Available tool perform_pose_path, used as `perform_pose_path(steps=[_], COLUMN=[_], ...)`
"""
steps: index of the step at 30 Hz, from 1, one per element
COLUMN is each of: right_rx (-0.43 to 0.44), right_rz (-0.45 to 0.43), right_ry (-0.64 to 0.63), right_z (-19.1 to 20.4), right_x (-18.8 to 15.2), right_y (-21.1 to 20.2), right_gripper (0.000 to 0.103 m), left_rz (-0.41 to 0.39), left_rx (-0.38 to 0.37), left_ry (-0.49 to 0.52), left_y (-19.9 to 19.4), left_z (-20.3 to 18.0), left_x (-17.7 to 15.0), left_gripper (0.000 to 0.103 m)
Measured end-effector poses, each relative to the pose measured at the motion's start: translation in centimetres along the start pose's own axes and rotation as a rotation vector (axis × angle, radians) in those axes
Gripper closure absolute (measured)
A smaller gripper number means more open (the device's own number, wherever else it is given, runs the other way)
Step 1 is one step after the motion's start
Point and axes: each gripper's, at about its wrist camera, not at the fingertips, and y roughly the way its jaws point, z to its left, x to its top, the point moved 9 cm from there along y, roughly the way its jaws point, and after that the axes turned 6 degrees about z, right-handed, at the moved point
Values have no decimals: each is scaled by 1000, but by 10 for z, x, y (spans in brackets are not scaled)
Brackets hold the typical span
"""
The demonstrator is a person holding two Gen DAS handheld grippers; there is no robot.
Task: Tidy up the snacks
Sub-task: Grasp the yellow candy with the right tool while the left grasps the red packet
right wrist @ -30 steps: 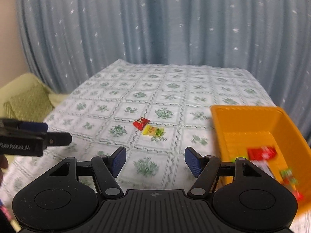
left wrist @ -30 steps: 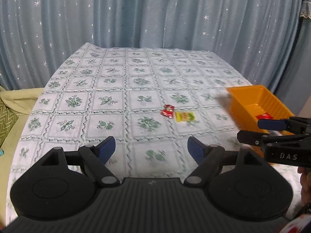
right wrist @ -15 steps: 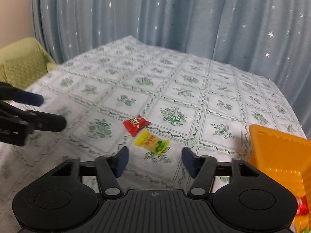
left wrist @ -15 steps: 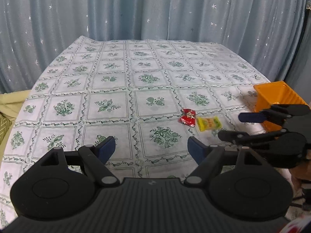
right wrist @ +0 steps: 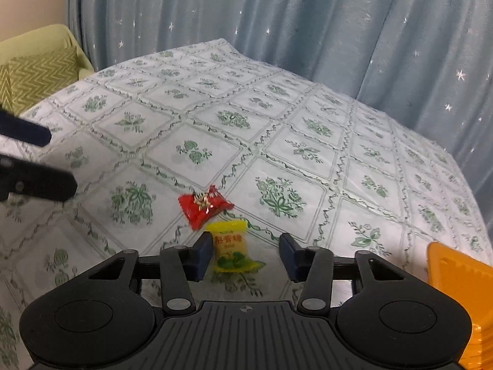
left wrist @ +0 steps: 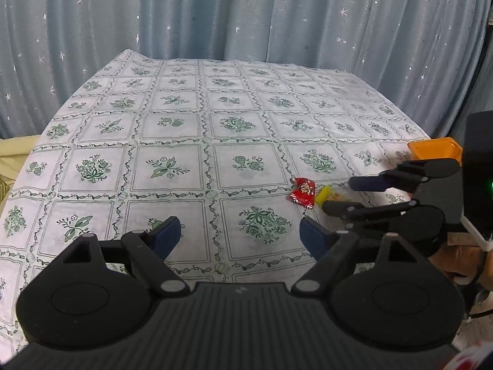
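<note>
A red snack packet (right wrist: 204, 208) and a yellow snack packet (right wrist: 230, 246) lie side by side on the green-patterned tablecloth (right wrist: 277, 141). My right gripper (right wrist: 246, 254) is open, low over the cloth, with the yellow packet between its fingers, close to the left one. In the left wrist view the red packet (left wrist: 302, 192) and an end of the yellow packet (left wrist: 324, 195) show beside the right gripper (left wrist: 345, 193). My left gripper (left wrist: 239, 237) is open and empty, back from the packets. An orange bin (right wrist: 459, 280) stands at the right.
The orange bin's corner (left wrist: 435, 149) shows behind the right gripper in the left wrist view. A blue starred curtain (left wrist: 246, 15) hangs behind the table. A yellow-green cushioned seat (right wrist: 34, 67) stands off the table's left side.
My right gripper has swung left away from the orange bin and come down around the yellow packet. My left gripper has moved closer to the table and turned slightly left.
</note>
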Motion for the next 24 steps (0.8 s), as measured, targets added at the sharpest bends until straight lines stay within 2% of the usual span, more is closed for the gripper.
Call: perform_pose_path(steps=[4,7,9,14,19,23,24], right_rx=[42,48,59,24,-15,-46,-48], right_rz=[10,16,8,-43,-75,-81,-84], right_ry=[48,81,150,305,409,446,451], right_z=[2,4,1,-15,-26,-34,-36], right_x=[3,1,-1,-10,-26,-34,-36], right_y=[1,-3,-11,-54,-84,-93,-94], right_gripper=[81,82,82,82,82,82,82], left_rz=[3,-5,-11,-31,-66,-66,-64], left_rx=[-14,-31,-50,-79,-110,-101,-97], left_ry=[-2,2,11,59,135,184,191], left_y=[2,4,7,19,34,50,54], left_z=[-3,-7,-11,-24,-45,-60,-63], left_x=[0,1,3,10,18,22,22], left_gripper=[20,20,20,23,35,41,45])
